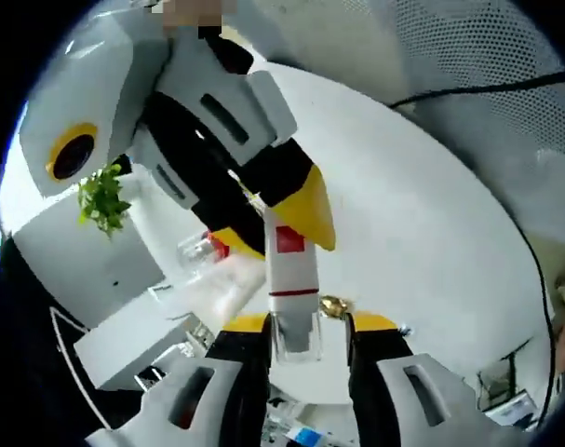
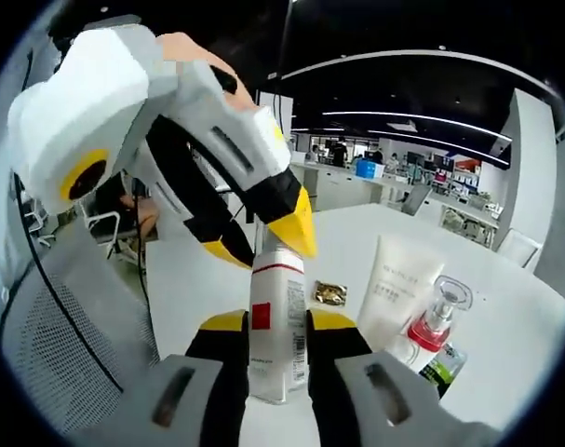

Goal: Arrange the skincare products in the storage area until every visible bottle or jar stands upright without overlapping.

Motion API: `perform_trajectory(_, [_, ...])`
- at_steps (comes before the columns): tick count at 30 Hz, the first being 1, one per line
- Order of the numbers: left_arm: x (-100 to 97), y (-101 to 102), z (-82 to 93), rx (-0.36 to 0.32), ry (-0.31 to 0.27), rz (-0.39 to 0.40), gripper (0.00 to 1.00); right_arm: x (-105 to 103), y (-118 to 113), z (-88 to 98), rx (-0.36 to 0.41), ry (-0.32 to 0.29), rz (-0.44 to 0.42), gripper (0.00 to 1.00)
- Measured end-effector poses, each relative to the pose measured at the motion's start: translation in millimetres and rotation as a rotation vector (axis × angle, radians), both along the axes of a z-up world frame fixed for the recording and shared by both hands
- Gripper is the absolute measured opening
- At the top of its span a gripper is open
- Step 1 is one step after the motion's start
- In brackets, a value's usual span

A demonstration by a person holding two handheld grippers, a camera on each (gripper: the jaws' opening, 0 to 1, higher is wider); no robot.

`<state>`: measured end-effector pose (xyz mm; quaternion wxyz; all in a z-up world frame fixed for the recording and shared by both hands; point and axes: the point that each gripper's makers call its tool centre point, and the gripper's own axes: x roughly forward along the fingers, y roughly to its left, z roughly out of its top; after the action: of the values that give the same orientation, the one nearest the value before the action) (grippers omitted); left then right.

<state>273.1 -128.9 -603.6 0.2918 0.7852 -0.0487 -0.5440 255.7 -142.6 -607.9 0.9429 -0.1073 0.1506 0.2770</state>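
Bottles sit on a round white table (image 2: pixel 505 326), and we hold one of them up between both tools. In the left gripper view, our left gripper (image 1: pixel 305 328) has its yellow-tipped jaws pressed on the clear cap end of a white bottle (image 1: pixel 292 270) (it has a red square on it). The right gripper (image 1: pixel 296 219) comes in from the far left, and its jaws close on the other end of the same bottle. In the right gripper view, the bottle stands upright above the table. To the right of it, a white tube (image 2: pixel 398 289) stands on the table, with a clear pump bottle (image 2: pixel 436 321) with a red collar just beside it. A small gold thing (image 2: pixel 330 294) lies farther back.
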Motion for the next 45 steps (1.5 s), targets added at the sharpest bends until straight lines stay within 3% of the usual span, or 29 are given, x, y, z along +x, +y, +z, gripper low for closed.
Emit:
perform_trajectory(1, [0.8, -1, -1.4, -0.046, 0.050, 0.050, 0.31, 0, -1, -0.5, 0.005, 0.002, -0.006, 0.23])
perform_trajectory(5, [3.3, 3, -8.8, -0.115, 0.217, 0.175, 0.34, -1, -4, -3.6, 0.004, 0.011, -0.015, 0.23])
perform_trajectory(6, [2.9, 4, -9.3, -0.116, 0.237, 0.183, 0.34, -1, -4, -3.9, 0.006, 0.013, -0.016, 0.23])
perform_trajectory(9, [3.7, 5, -7.4, -0.218, 0.422, 0.329, 0.35, -2, -7, -6.7, 0.005, 0.020, -0.023, 0.23])
perform_trajectory(13, [2.5, 6, -4.3, -0.301, 0.619, 0.460, 0.37, -2, -11, -9.1, 0.027, 0.030, -0.042, 0.23])
perform_trajectory(16, [-1.0, 7, -5.2, -0.350, 0.750, 0.528, 0.35, -1, -15, -8.3, 0.034, 0.027, -0.058, 0.23])
perform_trajectory(19, [0.9, 9, -8.4, -0.389, 0.813, 0.571, 0.36, 0, -21, -4.1, 0.063, 0.017, -0.081, 0.23])
perform_trajectory(25, [2.1, 13, -10.0, -0.504, 1.065, 0.727, 0.35, 0, -27, -1.0, 0.109, 0.015, -0.102, 0.22])
perform_trajectory(26, [1.2, 12, -9.0, -0.519, 1.113, 0.743, 0.35, 0, -28, -0.6, 0.117, 0.014, -0.107, 0.22])
perform_trajectory(29, [0.5, 9, 0.0, -0.612, 1.331, 0.810, 0.34, 0, -29, 0.6, 0.135, 0.014, -0.112, 0.22])
perform_trajectory(35, [6.4, 1, 8.9, -0.754, 1.612, 0.903, 0.33, 1, -24, 8.1, 0.208, -0.001, -0.102, 0.22])
perform_trajectory(43, [5.9, -12, 18.2, -0.865, 1.840, 0.946, 0.33, 1, -20, 20.1, 0.299, -0.032, -0.091, 0.22])
perform_trajectory(45, [6.6, -14, 17.1, -0.882, 1.860, 0.956, 0.32, 1, -20, 24.0, 0.317, -0.045, -0.084, 0.22])
